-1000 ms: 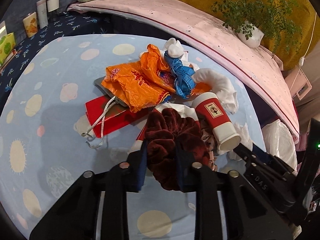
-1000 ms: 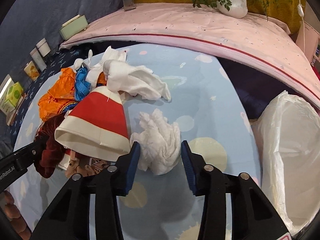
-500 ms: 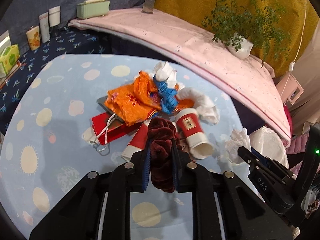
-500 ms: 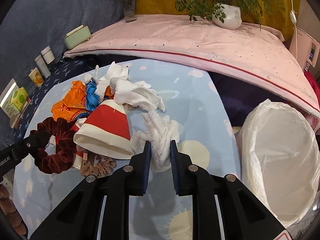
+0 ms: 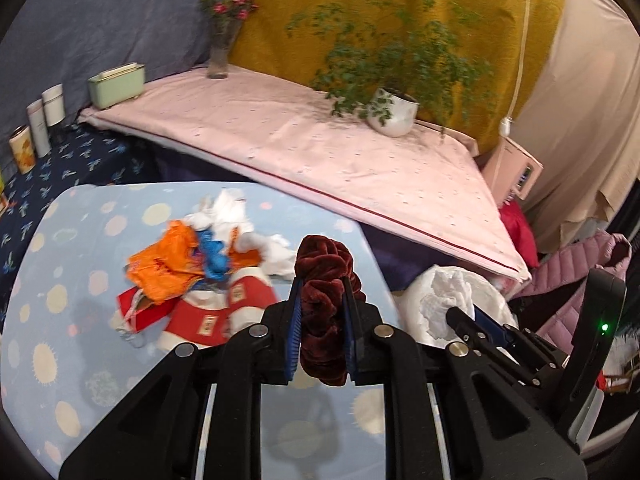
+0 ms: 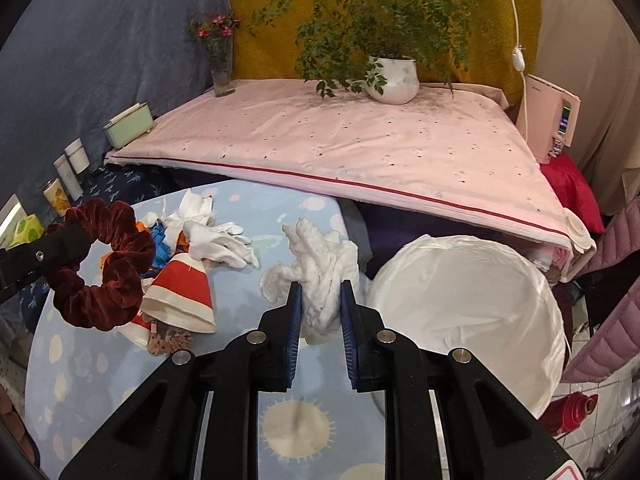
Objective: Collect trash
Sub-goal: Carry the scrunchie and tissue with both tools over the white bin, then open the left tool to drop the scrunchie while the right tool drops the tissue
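My left gripper is shut on a dark red velvet scrunchie and holds it above the blue table; it also shows in the right wrist view. My right gripper is shut on a crumpled white tissue, lifted near the table's right edge, beside the white-lined bin. On the table lie a red paper cup, an orange wrapper, a blue wrapper and white gloves.
A pink-covered bench with a potted plant and a flower vase stands behind the table. Tins line the far left. A pink jacket and a red bottle are at the right.
Both grippers closed on their items and lifted them off the table. They rose and moved right toward the bin.
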A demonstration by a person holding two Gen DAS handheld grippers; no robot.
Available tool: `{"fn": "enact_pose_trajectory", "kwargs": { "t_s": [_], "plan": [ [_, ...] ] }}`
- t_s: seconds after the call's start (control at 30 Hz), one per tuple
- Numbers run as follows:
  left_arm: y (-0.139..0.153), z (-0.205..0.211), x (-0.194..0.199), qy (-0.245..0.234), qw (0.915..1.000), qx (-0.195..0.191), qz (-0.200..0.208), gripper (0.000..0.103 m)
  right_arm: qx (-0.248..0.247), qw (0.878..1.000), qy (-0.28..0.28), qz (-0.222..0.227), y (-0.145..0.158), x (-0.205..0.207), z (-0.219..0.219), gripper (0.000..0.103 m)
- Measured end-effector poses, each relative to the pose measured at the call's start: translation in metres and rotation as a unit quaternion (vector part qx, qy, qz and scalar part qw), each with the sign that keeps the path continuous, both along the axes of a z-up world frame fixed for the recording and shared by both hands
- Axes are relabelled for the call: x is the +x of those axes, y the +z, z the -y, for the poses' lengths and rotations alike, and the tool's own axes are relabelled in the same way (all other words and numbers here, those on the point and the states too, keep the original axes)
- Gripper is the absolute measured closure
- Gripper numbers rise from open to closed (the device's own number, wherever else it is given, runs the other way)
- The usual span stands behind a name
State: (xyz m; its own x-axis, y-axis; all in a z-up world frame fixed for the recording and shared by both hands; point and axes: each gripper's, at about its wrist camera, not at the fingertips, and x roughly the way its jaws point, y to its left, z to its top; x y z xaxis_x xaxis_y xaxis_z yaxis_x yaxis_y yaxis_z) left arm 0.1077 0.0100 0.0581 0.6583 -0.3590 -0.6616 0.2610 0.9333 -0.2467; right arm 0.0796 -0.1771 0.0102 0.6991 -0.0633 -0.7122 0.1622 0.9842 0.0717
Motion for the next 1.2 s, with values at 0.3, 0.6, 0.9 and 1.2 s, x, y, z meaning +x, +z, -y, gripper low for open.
{"fn": "enact_pose_trajectory", "kwargs": {
  "t_s": [0.3, 0.6, 0.9, 1.2],
  "plan": [
    [-0.008, 0.090, -0.008, -0.078, 0.9968, 0.018, -0.007, 0.086, 0.008, 0.998, -0.062, -0.007, -0.008, -0.028, 0.061, 0.085],
    [-0.028, 0.165, -0.013, -0.143, 0.9892, 0.030, -0.015, 0.086, 0.018, 0.993, -0.113, -0.024, -0.029, -0.047, 0.112, 0.085],
    [-0.045, 0.193, -0.006, -0.159, 0.9864, 0.028, -0.030, 0.066, 0.027, 0.989, -0.139, -0.035, -0.046, -0.049, 0.134, 0.080],
    [-0.052, 0.182, 0.001, -0.131, 0.9901, 0.034, -0.036, 0.053, 0.024, 0.989, -0.146, -0.031, -0.046, -0.048, 0.133, 0.073]
  ]
}}
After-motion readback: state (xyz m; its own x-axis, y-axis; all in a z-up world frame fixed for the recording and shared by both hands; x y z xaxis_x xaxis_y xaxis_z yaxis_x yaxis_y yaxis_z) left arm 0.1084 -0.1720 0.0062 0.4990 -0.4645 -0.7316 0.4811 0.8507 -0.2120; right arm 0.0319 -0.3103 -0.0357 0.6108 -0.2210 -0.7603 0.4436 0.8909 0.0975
